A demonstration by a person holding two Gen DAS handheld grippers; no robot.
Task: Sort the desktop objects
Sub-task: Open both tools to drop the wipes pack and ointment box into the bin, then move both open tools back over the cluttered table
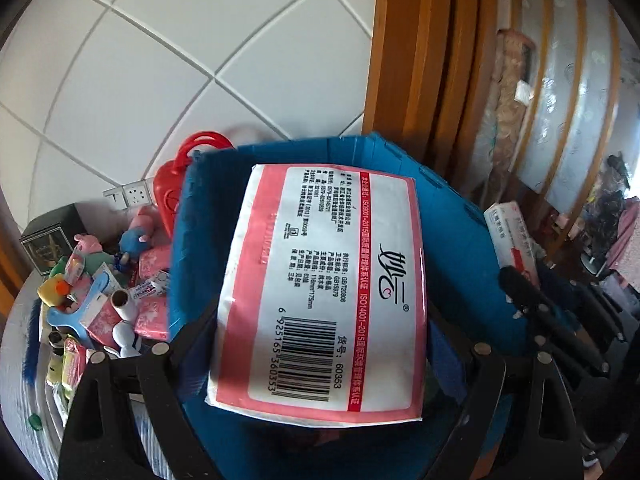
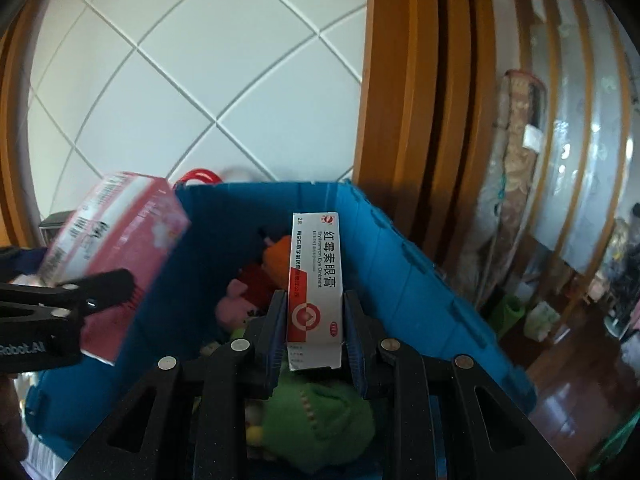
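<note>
The right gripper has its jaws pinching an ointment box upright above the blue bin, over a green plush and pink plush inside. The left gripper has its jaws clamped on a tissue pack, held over the bin's left side. Left of the bin, on the tabletop, lie small tissue packets, toys and a red hanger.

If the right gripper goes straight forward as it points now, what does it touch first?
Probably the far wall of the blue bin. The right gripper, shut on the ointment box, points over the plush toys toward it; depth is unclear.
</note>
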